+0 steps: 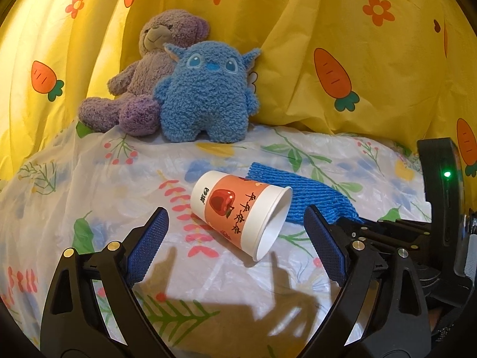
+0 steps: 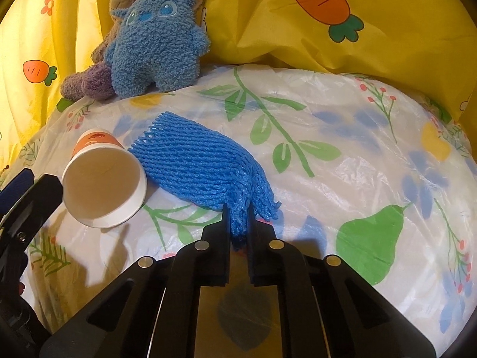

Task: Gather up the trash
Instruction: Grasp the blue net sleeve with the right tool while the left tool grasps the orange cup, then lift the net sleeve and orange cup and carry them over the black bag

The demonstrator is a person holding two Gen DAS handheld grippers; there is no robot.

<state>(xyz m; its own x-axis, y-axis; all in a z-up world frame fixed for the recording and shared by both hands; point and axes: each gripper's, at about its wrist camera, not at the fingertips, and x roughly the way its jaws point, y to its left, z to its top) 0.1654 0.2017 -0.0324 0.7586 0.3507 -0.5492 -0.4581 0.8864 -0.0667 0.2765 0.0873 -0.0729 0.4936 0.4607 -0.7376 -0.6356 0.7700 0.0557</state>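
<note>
A paper cup [image 1: 241, 210] with an orange apple print lies on its side on the floral plastic sheet [image 1: 89, 179], its mouth turned to the right. My left gripper [image 1: 235, 223] stands open with the cup between its blue pads, neither pad touching it. Behind the cup lies a blue foam net sleeve [image 1: 301, 194]. In the right wrist view the cup [image 2: 104, 185] shows its empty inside, and the net sleeve [image 2: 199, 167] stretches from it toward the camera. My right gripper [image 2: 238, 211] is shut on the sleeve's near end, which is pinched between the black fingers.
A purple teddy bear [image 1: 140, 71] and a blue plush monster [image 1: 205, 89] sit at the back against a yellow carrot-print cloth [image 1: 342, 44]. The right gripper's body [image 1: 417, 232] reaches in at the right edge of the left wrist view.
</note>
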